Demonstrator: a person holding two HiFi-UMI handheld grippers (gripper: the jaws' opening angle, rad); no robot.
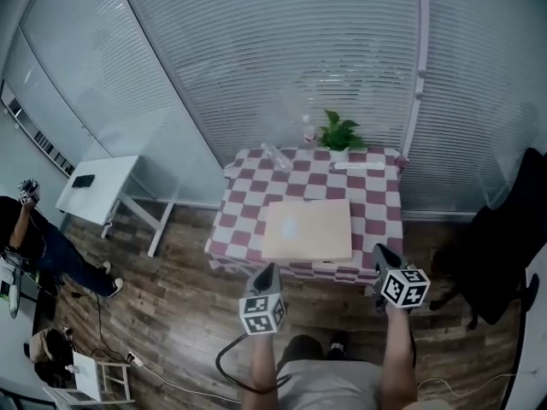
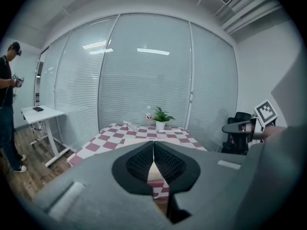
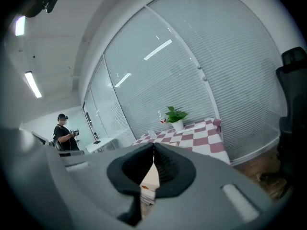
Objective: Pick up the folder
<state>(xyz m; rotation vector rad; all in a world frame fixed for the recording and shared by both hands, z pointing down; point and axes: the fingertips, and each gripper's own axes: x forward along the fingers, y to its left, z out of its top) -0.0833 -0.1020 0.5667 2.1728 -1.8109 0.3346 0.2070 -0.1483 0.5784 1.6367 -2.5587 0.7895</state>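
Here, a pale folder (image 1: 307,230) is seen lying flat on the near half of a checked table (image 1: 380,196), well apart from the potted plant (image 1: 339,131) at the far edge. The left gripper (image 1: 270,272) and the right gripper (image 1: 381,253) are held off the table's near side, each with its jaws pressed together on nothing. The folder is judged light, thin and somewhat bendy, with a smooth cover likely to slip, and would best be taken along its near edge, close to the table's front, once the jaws are parted.
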